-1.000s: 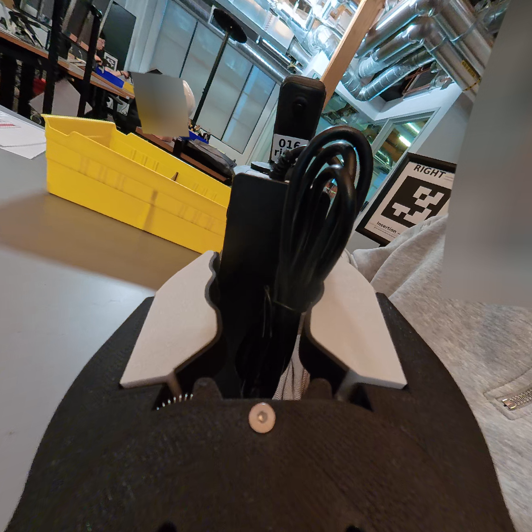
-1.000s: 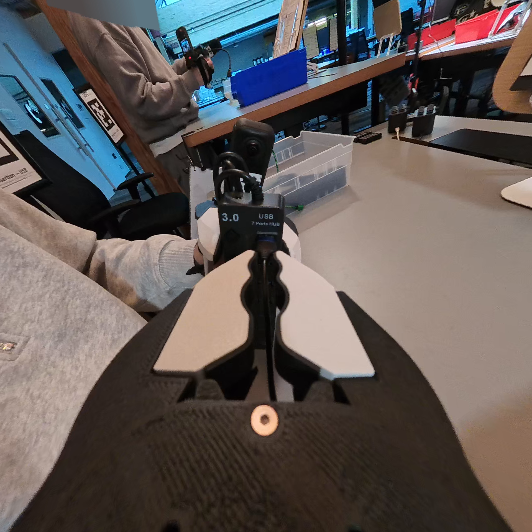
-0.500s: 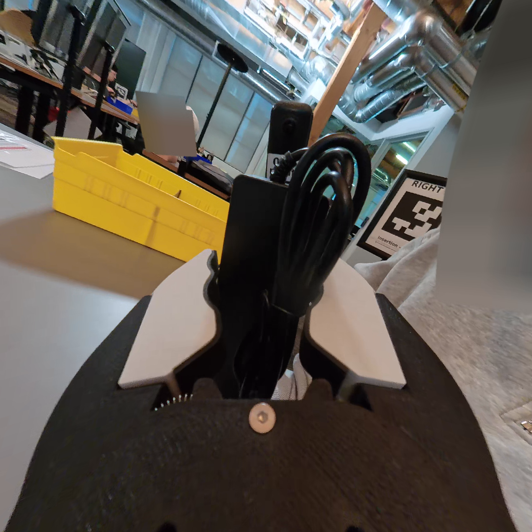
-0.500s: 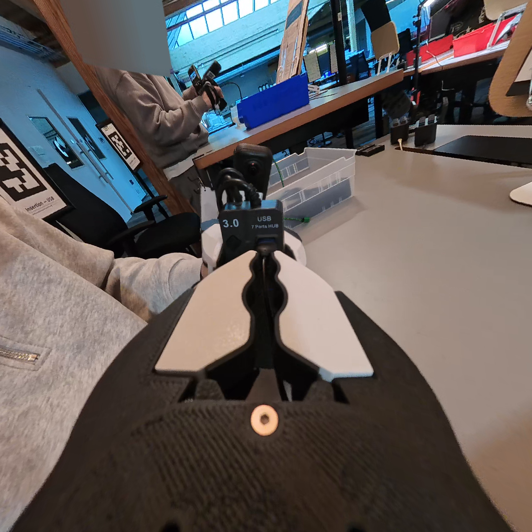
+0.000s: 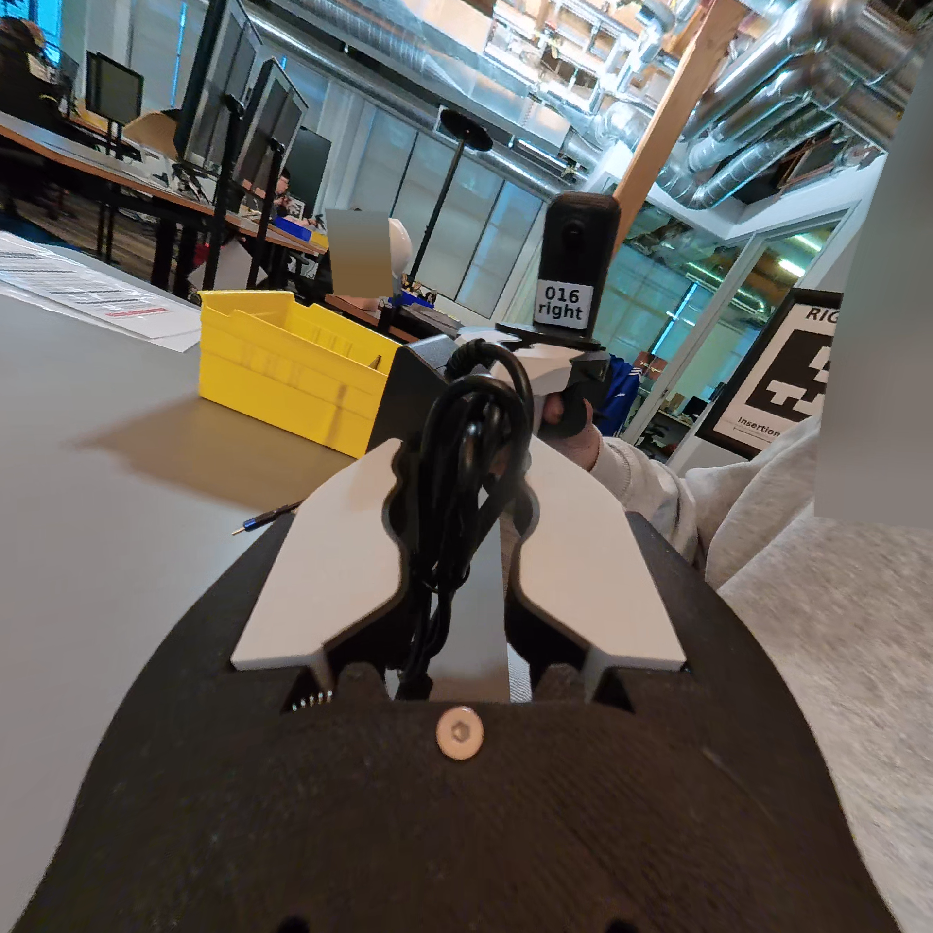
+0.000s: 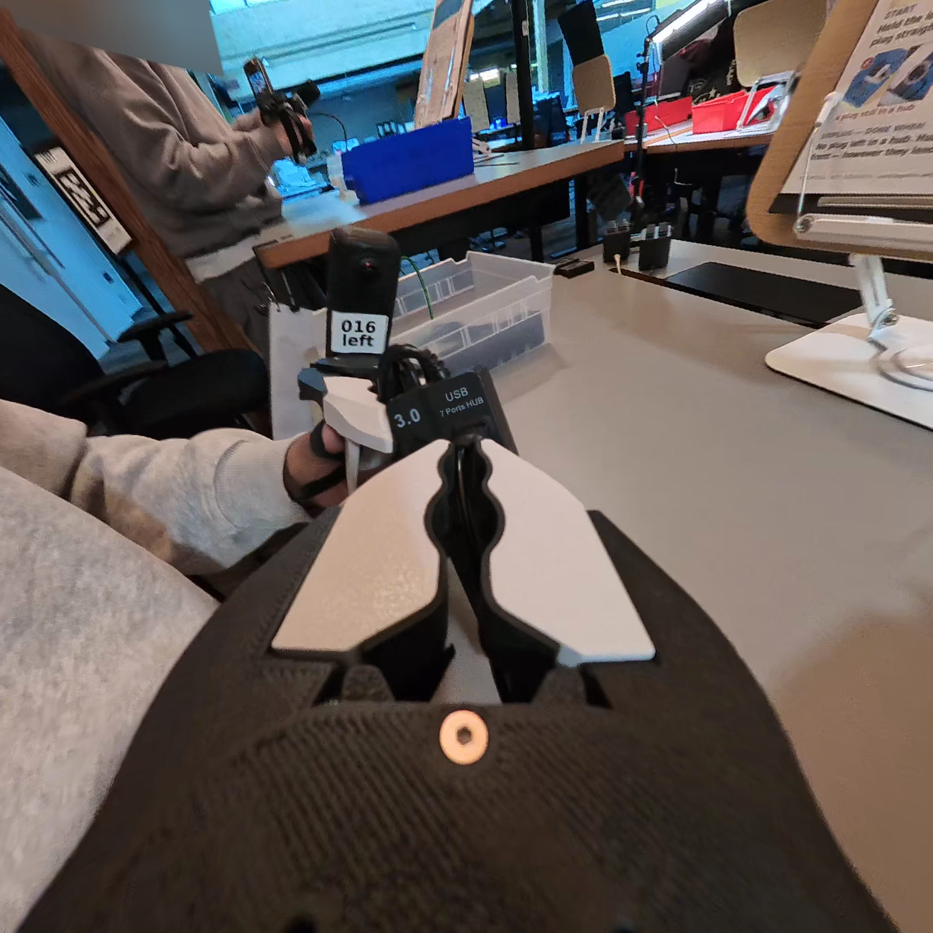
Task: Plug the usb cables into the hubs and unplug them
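Grey bench (image 5: 101,505), open workshop. Left claw (image 5: 462,454) now grips the black coiled cable (image 5: 469,429), with the black rectangular hub (image 5: 409,389) slid forward. Right claw (image 6: 462,444) pinches a thin black plug lead (image 6: 460,474).

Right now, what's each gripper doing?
Left gripper: closed on the hub and its coiled cord.
Right gripper: closed on the cable plug.

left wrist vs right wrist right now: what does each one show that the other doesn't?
Only the left wrist view shows the yellow bin, the printed sheet on the table, a small pin beside the left gripper, and the coiled black cable between its fingers.

Only the right wrist view shows the clear bin, the blue bin, a white stand, and the plug in the right gripper at the hub's port.

Both show the black hub and grey table.
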A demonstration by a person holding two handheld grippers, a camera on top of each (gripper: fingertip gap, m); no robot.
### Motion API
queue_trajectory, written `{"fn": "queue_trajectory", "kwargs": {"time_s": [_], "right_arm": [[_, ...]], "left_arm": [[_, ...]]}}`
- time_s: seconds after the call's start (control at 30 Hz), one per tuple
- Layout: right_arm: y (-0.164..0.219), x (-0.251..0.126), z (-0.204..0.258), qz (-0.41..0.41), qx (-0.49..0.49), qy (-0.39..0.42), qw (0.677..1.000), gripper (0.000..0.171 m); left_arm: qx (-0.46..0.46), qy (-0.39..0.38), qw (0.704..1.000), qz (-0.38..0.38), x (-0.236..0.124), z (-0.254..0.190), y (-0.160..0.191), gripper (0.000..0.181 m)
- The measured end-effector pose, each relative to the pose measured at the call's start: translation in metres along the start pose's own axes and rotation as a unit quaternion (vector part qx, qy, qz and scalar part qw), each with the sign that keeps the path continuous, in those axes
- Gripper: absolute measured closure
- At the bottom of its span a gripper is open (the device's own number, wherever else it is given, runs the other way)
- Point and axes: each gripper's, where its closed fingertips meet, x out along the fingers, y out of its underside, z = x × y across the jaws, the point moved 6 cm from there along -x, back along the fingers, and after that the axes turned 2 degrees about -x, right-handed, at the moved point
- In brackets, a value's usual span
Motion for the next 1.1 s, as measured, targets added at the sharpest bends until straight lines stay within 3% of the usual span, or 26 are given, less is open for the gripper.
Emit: {"fn": "queue_trajectory", "kwargs": {"time_s": [0.27,0.87,1.1], "right_arm": [[0.008,0.007,0.004,0.030,-0.025,0.007,0.999,0.164],[0.017,0.011,0.003,0.042,-0.027,0.017,0.999,0.164],[0.017,0.011,0.005,0.038,-0.025,0.018,0.999,0.164]], "left_arm": [[0.037,-0.048,0.998,-0.012,-0.004,-0.002,-0.009,0.139],[0.125,-0.138,0.981,0.049,-0.002,-0.003,-0.007,0.145],[0.121,-0.130,0.982,0.057,-0.004,-0.004,-0.007,0.145]]}}
